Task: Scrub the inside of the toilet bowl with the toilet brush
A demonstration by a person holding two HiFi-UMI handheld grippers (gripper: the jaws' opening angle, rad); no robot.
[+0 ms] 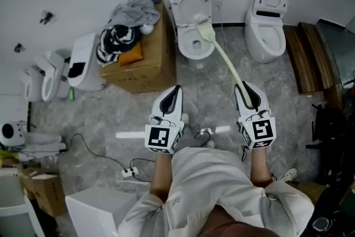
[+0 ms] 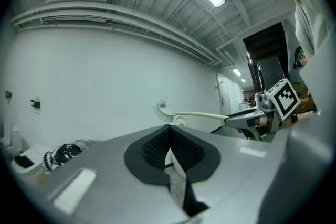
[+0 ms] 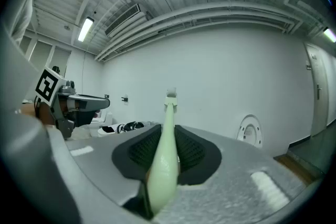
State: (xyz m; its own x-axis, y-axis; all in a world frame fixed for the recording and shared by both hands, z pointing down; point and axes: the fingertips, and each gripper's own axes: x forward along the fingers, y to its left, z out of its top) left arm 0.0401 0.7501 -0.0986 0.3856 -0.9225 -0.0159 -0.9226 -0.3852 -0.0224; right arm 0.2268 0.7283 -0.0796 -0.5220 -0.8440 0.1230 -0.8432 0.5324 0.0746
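Note:
A white toilet bowl (image 1: 191, 30) stands open against the far wall. A pale green toilet brush (image 1: 222, 61) slants from my right gripper (image 1: 244, 90) up to the bowl, and its head (image 1: 202, 26) sits over the bowl's rim. The right gripper is shut on the brush handle (image 3: 165, 155), which runs out between the pads toward the brush head (image 3: 170, 98). My left gripper (image 1: 176, 91) hangs shut and empty over the floor, left of the handle. In the left gripper view the left gripper (image 2: 169, 136) has its pads pressed together, with the brush (image 2: 178, 114) beyond.
A cardboard box (image 1: 145, 66) piled with clothes (image 1: 125, 28) stands left of the bowl. A second toilet (image 1: 266, 22) is at the right, with wooden planks (image 1: 304, 55) beside it. Toilet parts (image 1: 83, 61) lie at the left. A cable and power strip (image 1: 128, 172) cross the floor.

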